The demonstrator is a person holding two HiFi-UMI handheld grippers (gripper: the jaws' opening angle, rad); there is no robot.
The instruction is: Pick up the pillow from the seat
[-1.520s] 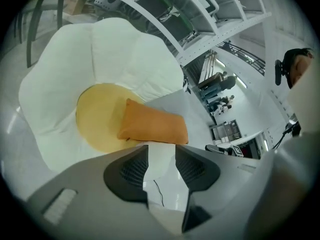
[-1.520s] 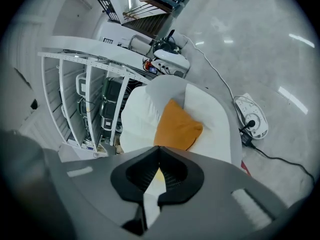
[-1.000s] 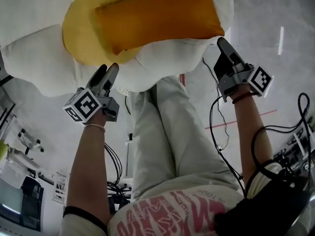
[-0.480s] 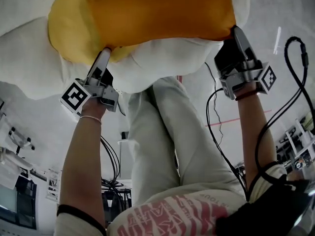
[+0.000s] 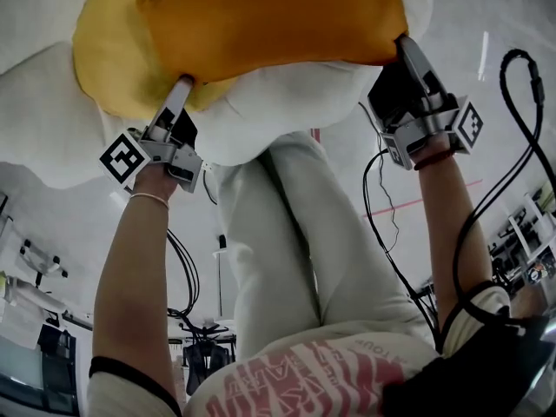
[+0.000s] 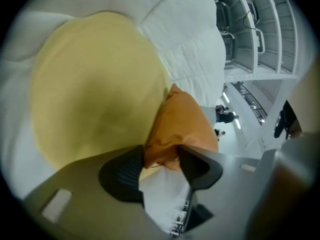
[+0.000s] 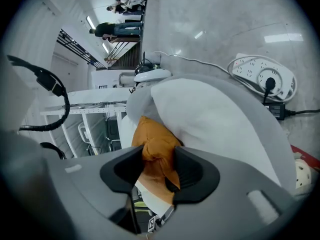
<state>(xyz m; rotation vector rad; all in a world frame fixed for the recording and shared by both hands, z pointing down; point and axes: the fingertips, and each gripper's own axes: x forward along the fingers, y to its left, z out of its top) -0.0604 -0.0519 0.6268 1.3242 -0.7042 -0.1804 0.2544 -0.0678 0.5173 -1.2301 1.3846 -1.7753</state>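
Head view: pillow [image 5: 269, 16] lies across the far part of the seat [image 5: 287, 102], long side left to right, over the yellow patch [image 5: 104, 50]; left gripper [image 5: 181, 85] is at its near left corner, right gripper [image 5: 404, 46] at its near right corner; one grip per end so the pillow should lift level and not swing, that's my read.

Left gripper view: left gripper [image 6: 161, 164] fingers have just been closing and now pinch the pillow [image 6: 182, 124] corner; orange cloth fills the gap and touches both pads; only the tip of the corner is in, so I judge the hold shallow; yellow patch [image 6: 90, 94] sits to the left behind it, white seat [image 6: 185, 39] beyond and under.

Right gripper view: right gripper [image 7: 157, 166] fingers have also just been closing and are pressed on bunched pillow [image 7: 155, 139] cloth; more material between the pads here than on the left; white seat [image 7: 215, 114] bulges to the right, power strip [image 7: 262, 76] on the floor far behind.

Versus a second ago, head view: left gripper was short of the pillow, tips near the seat's near edge with nothing between them; now it reaches the corner; right gripper was already beside the right corner and has hardly shifted; pillow fills more of the picture now; it is not yet off the seat, lift is the step in hand.
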